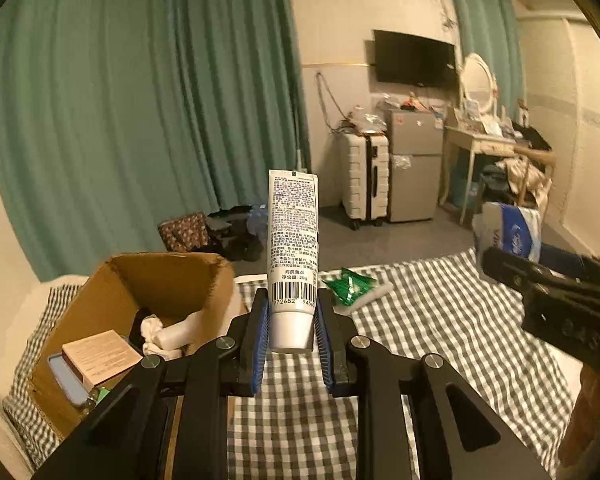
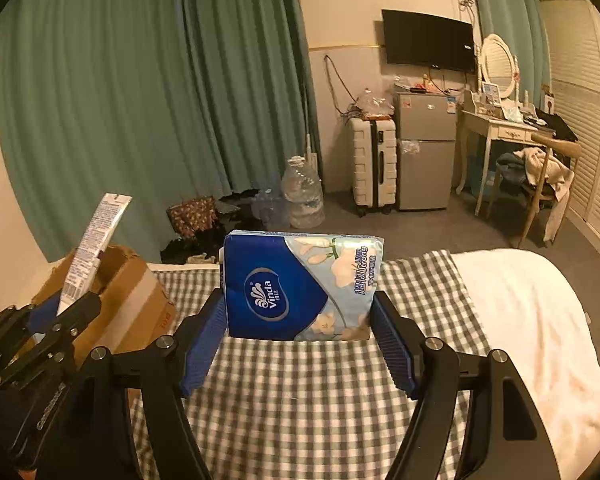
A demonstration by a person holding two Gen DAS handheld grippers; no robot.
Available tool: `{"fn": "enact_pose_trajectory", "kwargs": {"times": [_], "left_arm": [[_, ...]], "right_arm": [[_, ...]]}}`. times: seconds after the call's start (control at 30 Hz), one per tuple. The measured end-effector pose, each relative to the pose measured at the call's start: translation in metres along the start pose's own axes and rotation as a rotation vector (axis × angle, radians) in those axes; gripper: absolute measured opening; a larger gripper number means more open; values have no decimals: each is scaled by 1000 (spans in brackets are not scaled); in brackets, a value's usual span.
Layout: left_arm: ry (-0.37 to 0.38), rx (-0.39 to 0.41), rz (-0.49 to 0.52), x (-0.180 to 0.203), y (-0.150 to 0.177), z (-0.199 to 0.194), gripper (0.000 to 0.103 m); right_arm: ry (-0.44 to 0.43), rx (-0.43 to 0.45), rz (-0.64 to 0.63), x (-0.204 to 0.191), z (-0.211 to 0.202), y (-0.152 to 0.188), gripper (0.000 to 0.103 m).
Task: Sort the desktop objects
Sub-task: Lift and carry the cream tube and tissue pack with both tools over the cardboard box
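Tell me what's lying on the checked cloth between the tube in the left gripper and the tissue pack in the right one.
In the left wrist view, a green packet lies on the checked cloth between the tube and the tissue pack.

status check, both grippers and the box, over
Left gripper shut on white tube, held upright. Right gripper shut on tissue pack. Cardboard box open at left, partly filled. Nothing blocking it.

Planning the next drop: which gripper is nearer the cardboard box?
Left. The left gripper, shut on the white tube, is right beside the cardboard box. The right gripper, holding the tissue pack, is farther off, beyond the left one.
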State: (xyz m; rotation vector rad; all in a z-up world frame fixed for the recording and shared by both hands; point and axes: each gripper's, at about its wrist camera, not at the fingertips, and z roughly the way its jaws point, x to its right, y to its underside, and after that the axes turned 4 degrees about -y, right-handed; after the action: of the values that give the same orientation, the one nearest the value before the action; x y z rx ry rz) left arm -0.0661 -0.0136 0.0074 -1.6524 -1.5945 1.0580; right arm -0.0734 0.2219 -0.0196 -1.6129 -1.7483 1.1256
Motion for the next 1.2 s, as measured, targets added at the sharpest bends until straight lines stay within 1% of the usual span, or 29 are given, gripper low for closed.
{"fn": "enact_pose_trajectory", "kwargs": {"times": [0.1,0.23,0.33,0.47,0.63,0.77,0.83,0.97,1.2], "left_arm": [[5,-5,-33,-18,-5,1,21],[-8,2,-23,-39,-7,-2,21],[-70,12,-15,-58,-6,-1,21],[-87,-12,-44,-87,-3,4,21],[-102,-29,-100,-127,-6,3,21],[-133,-38,-106,-150,-2,8,21],[-151,-66,-105,-162,2,15,21],[-167,-97,-95,-181,13,23,21],[-170,-153,-136,-211,23,38,21]], "right_arm": [[-10,15,-21,-19,-3,-4,71],[-37,35,-41,-42,-7,-10,71],[-54,49,-56,-58,-7,-12,71],[-75,56,-89,-76,-2,-16,71],[-122,53,-114,-100,4,-22,71],[-160,60,-158,-128,8,-24,71],[-187,55,-173,-143,13,-25,71],[-217,34,-207,-166,24,-24,71],[-277,5,-261,-204,44,-18,71]]}}
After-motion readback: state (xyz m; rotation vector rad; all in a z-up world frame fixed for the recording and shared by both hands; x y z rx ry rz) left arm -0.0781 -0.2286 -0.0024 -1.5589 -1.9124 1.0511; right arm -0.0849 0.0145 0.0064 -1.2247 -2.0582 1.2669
